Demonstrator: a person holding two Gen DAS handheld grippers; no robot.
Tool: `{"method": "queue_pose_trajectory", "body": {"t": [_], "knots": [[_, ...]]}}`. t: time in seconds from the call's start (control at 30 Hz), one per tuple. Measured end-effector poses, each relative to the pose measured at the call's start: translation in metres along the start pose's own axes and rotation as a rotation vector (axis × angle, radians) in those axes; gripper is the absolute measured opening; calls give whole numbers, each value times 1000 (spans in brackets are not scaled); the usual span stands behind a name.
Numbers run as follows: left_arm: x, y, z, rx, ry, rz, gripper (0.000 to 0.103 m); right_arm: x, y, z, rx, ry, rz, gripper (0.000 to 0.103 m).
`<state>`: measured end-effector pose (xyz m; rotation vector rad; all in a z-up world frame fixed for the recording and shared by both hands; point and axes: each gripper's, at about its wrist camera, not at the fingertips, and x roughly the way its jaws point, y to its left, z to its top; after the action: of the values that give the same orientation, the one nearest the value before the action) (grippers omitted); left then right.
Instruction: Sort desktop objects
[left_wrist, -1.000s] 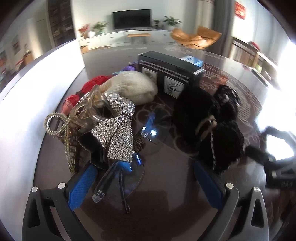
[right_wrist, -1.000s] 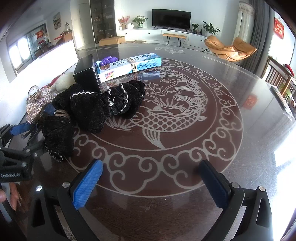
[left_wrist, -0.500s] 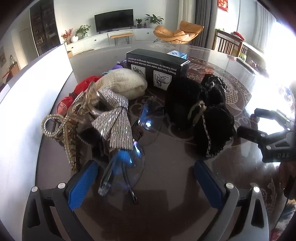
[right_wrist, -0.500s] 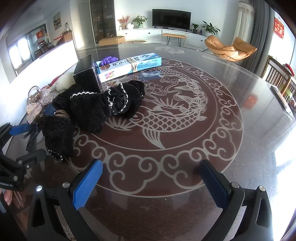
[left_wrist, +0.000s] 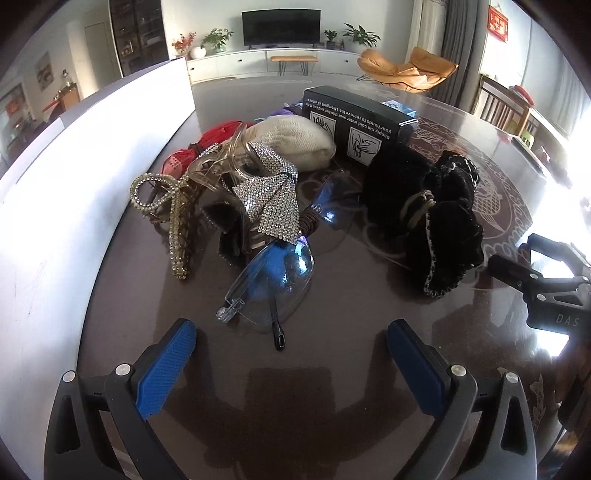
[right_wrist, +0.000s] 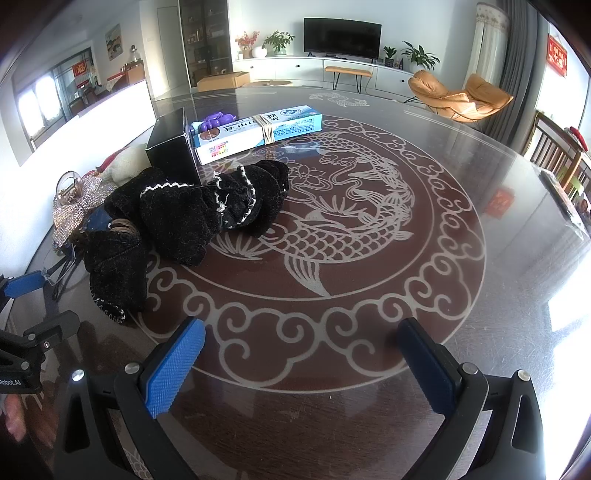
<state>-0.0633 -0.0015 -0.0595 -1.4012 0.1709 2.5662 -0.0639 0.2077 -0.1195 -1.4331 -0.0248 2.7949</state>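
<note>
Glass-topped dark table (right_wrist: 461, 280) carries a pale fish-and-cloud pattern, with a television (right_wrist: 342, 36) and two orange chairs (right_wrist: 461, 94) in the room behind. One pair of clear glasses (left_wrist: 275, 280) lies just ahead of the left gripper (left_wrist: 291, 350), jaws wide and empty. The right gripper (right_wrist: 301, 354) is likewise spread over bare table. One black box (left_wrist: 354, 122) reads "Simply run cold water". Black scrunchies (right_wrist: 192, 218) are heaped beside it.

Left claw (left_wrist: 291, 347) (jaws wide) faces clear glasses (left_wrist: 273, 284).

Two boxes (right_wrist: 173, 147) (right_wrist: 258, 131), two clear glasses (left_wrist: 273, 284) (left_wrist: 334, 199), one rhinestone bow (left_wrist: 273, 199)
</note>
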Motion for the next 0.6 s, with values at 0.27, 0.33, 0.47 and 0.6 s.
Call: {"method": "queue_pose_trajectory", "body": {"t": [0.27,0.33,0.47,0.6], "knots": [[0,2,-8,-17,-11,13,103,1,0,3,-2,28,5,103],[1,7,-8,-49,-11,35,103,0,-2,9,23,36,56,103],[0,14,-8,-87,-19,22,103,-1,6,36,19,10,74,103],[-8,21,-9,-124,-53,-39,103,15,34,51,-66,52,106,103]]}}
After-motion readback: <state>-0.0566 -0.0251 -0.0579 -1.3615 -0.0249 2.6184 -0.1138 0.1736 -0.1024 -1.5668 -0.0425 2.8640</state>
